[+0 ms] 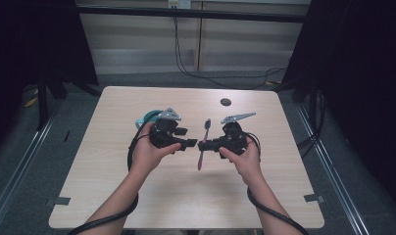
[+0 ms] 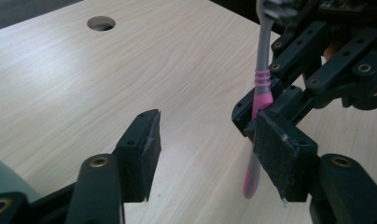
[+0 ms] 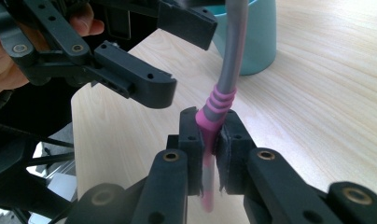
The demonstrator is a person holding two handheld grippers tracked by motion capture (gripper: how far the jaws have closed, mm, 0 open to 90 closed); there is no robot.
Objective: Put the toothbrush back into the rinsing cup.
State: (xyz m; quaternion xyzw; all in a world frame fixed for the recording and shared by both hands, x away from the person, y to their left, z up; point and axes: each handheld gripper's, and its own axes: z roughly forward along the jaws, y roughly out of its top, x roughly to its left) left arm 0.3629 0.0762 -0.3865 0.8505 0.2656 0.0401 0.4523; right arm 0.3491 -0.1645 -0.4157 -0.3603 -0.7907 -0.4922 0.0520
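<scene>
A toothbrush (image 1: 204, 138) with a grey neck and a pink handle stands almost upright above the middle of the table. My right gripper (image 1: 202, 145) is shut on its pink handle just below the ribbed collar (image 3: 218, 99); the handle's end hangs below the pads. My left gripper (image 1: 187, 137) stands open just to the left, its tips close beside the toothbrush (image 2: 262, 79). Nothing lies between its pads (image 2: 149, 140). In the left gripper view its far pad partly hides the handle.
A teal cup (image 1: 149, 117) stands on the table behind my left gripper, and it appears large in the right gripper view (image 3: 252, 32). A round hole (image 1: 226, 102) is in the light wooden tabletop (image 1: 137, 196) at the far side. Cables trail from both grippers toward the front edge.
</scene>
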